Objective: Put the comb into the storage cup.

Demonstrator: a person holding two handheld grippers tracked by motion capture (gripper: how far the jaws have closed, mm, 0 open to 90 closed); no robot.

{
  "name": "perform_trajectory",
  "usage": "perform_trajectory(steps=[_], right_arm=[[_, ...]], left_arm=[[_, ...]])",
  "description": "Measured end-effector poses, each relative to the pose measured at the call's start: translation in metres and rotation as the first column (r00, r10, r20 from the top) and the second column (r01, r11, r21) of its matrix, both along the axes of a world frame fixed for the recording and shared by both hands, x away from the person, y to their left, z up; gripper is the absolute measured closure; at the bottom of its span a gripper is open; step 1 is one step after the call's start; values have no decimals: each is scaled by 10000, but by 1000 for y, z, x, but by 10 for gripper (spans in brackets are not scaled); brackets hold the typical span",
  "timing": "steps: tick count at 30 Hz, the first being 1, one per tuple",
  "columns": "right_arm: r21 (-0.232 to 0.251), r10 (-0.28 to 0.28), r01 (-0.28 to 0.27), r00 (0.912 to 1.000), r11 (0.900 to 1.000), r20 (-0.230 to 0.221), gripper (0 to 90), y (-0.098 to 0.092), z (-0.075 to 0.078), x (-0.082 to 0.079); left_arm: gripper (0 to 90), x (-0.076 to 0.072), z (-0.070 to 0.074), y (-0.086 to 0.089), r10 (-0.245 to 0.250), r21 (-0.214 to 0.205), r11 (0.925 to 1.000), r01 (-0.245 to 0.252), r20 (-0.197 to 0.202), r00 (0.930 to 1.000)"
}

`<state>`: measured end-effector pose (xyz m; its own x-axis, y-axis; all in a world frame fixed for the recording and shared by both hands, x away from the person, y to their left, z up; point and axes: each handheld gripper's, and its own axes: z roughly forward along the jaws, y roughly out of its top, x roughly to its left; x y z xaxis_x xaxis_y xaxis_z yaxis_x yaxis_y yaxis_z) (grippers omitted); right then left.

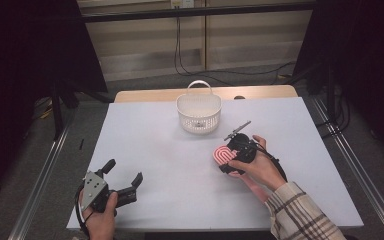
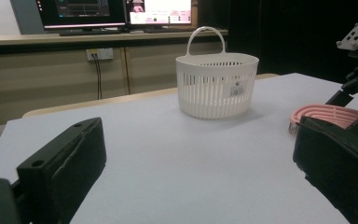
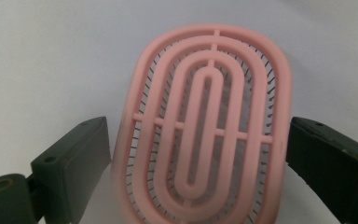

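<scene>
The right hand-held gripper (image 1: 228, 156) was lowered over a pink oval plastic hairbrush with concentric vented ribs (image 3: 205, 126), which lay flat on the white counter (image 1: 170, 165), apparently bristles down. In the right gripper view its two black jaws stood either side of the brush head, one close against each long edge. They looked to be just at the edges or a hair off them, and I cannot tell whether they pressed yet, so the brush seemed bracketed rather than firmly gripped. The span was moderate, matched to the width of the brush. Straddling the narrow width made sense: the long sides gave parallel faces for the pads to bite on.

Ahead of that hand-held gripper, well apart and farther from the person, stood a white slotted plastic basket with a hoop handle (image 1: 199, 111), upright and apparently empty. It looked the likely destination, sitting where a short forward carry would reach it.

The left hand-held gripper (image 1: 122, 181) rested low at the near edge of the counter, well apart from the brush, jaws spread wide with nothing between them. It pointed towards the basket, seemingly kept out of the way while the right one worked.
</scene>
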<state>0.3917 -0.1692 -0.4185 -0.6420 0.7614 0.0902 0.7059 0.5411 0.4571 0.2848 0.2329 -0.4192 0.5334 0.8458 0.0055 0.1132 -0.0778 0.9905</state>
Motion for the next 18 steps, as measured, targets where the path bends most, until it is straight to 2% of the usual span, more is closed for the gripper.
perform_trajectory(steps=[6,12,18], right_arm=[[-49,59,-59,10000,10000,-67,69,2,-4,3],[-54,-29,27,9994,10000,-335,74,3,-10,7],[-281,-97,88,9994,9996,-328,56,6,-13,8]], left_arm=[[26,0,0,0,-6,-5,10000,6,-12,10000],[26,0,0,0,-20,-3,10000,20,-2,10000],[26,0,0,0,-35,-9,10000,35,-8,10000]])
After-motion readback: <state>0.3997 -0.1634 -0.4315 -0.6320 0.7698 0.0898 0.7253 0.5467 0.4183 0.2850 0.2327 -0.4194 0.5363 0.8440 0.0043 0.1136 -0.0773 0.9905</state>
